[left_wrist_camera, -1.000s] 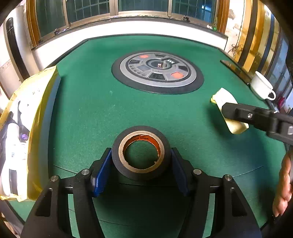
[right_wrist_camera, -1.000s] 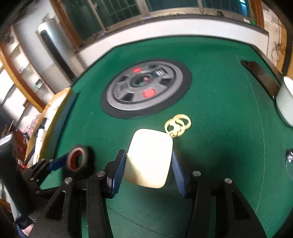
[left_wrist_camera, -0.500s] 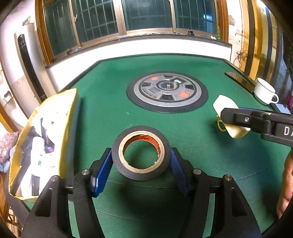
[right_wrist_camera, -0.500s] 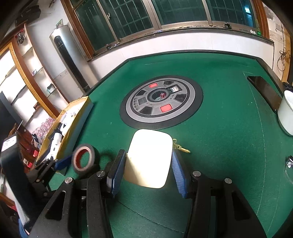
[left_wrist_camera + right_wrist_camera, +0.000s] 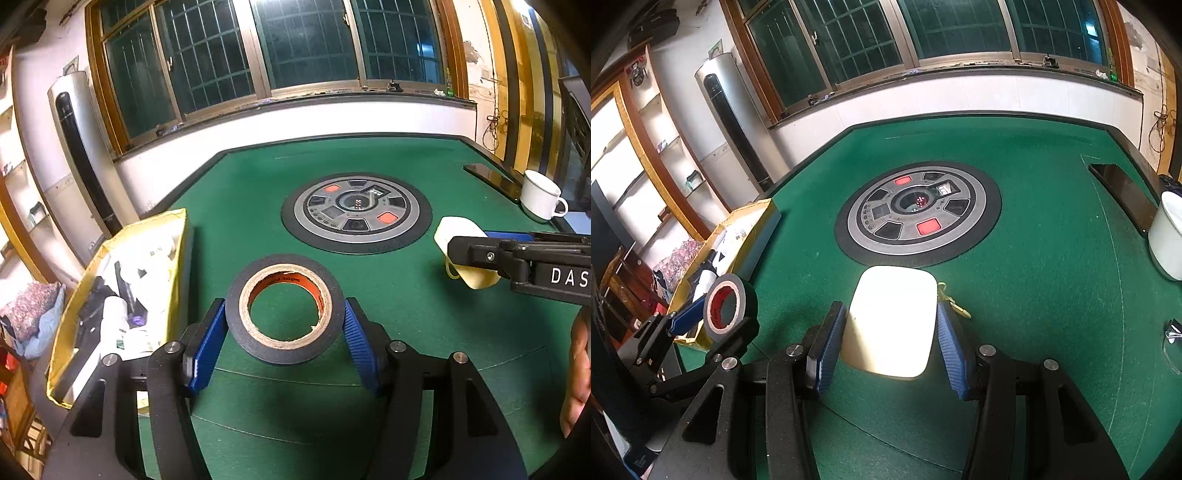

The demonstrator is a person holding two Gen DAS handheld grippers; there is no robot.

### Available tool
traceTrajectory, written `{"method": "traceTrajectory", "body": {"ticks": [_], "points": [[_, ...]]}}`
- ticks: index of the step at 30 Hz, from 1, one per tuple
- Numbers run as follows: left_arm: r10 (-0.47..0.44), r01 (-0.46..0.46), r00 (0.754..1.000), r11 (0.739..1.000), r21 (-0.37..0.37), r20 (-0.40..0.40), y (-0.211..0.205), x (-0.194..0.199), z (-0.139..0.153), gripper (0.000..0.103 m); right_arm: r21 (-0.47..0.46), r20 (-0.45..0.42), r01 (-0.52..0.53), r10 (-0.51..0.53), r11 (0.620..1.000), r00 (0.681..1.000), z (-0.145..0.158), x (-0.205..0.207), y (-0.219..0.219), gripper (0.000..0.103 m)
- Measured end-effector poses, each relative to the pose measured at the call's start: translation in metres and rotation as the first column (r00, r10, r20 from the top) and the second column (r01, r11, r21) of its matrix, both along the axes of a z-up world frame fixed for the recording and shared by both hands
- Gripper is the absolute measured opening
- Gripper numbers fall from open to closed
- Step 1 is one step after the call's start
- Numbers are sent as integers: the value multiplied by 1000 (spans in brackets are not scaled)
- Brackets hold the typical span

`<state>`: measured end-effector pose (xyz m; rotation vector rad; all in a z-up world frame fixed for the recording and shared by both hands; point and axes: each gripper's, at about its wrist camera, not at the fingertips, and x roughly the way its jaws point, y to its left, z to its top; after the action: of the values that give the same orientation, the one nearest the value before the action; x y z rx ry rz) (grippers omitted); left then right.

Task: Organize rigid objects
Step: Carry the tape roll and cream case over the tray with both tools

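My left gripper (image 5: 283, 325) is shut on a black tape roll (image 5: 255, 339) with an orange core and holds it above the green table. It also shows in the right wrist view (image 5: 729, 304). My right gripper (image 5: 891, 326) is shut on a flat cream rounded case (image 5: 892, 317), lifted off the felt, with a gold key ring (image 5: 955, 304) hanging beside it. The case also shows in the left wrist view (image 5: 461, 236). A yellow box (image 5: 173, 258) with several items inside stands at the table's left edge, left of the tape.
A round grey-and-black console (image 5: 356, 212) is set in the middle of the table. A white mug (image 5: 539, 195) and a dark slot (image 5: 491, 177) are at the right edge. A shiny metal object (image 5: 1172, 332) lies at the right. Shelves stand left of the table.
Both grippers have risen off the table with their objects; the views tilted up and show the windows. The key ring, earlier on the felt, now hangs beside the case.
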<state>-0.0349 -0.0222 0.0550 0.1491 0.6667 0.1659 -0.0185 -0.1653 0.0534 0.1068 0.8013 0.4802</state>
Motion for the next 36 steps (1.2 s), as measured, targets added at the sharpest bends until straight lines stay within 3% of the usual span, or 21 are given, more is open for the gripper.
{"method": "traceTrajectory", "body": {"ticks": [15, 36], "points": [[43, -46, 996, 998, 31, 79, 16, -17, 16, 61, 2, 39, -26, 26, 1000, 999, 8, -13, 18, 45], [153, -157, 976, 988, 12, 157, 64, -44, 29, 62, -36, 98, -121, 124, 992, 987, 23, -33, 88, 45]]}}
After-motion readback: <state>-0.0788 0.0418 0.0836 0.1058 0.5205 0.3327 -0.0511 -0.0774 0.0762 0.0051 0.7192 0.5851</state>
